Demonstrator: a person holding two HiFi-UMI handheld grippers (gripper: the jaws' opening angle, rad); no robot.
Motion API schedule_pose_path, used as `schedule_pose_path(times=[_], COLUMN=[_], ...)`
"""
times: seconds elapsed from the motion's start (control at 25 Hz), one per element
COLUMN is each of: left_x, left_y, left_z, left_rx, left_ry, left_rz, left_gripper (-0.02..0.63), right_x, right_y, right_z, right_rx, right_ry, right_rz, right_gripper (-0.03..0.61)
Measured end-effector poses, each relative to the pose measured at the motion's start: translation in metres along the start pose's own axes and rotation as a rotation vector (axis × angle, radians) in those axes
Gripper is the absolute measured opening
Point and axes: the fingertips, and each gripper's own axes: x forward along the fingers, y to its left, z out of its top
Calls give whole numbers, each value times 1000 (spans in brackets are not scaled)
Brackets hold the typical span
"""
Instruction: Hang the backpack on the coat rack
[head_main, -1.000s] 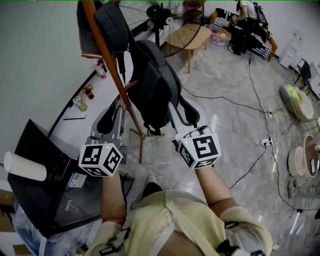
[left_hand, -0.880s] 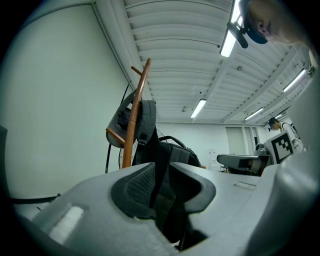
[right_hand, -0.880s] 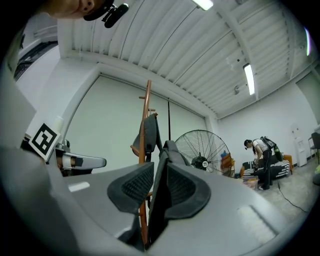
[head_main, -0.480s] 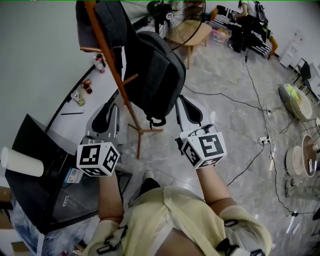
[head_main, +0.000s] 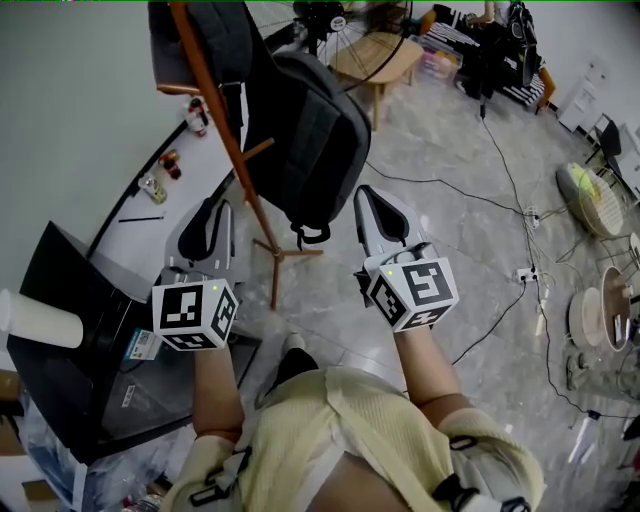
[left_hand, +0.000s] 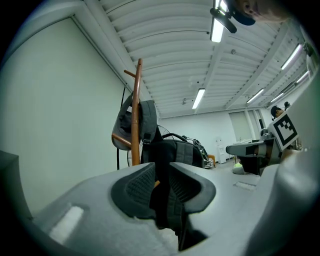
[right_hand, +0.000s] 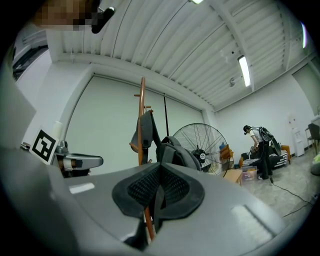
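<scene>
1. The pale marbled floor carries nearly everything I can see.
2. At 11 o'clock the wooden coat rack stands on it on splayed feet.
3. At 12 o'clock sits a low wooden stool.
4. A black cable trails from 1 o'clock towards a white power strip at 3 o'clock.
5. Pale round dishes lie at the far 3 o'clock edge.
6. At 8 o'clock stands a black table with a white roll on it.

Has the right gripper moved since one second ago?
Yes, slightly: the right gripper has drawn rightward away from the brown wooden coat rack's foot, no longer overlapping the dark grey backpack.
</scene>
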Motion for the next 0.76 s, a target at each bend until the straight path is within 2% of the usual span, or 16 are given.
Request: schedule_pose_path(times=[0.52,0.76], left_x=[-1,-1], left_y=[4,9], left_z=[-3,-3], left_rx=[15,13], left_ry=[21,23], left_rz=[9,11], left_gripper=[78,78], right_x=[-4,-4], right_y=[-10,-13], right_z=[-3,-3], right_rx=[12,86], right_ry=[12,10], right_rz=[-12,8], right_gripper=[3,3])
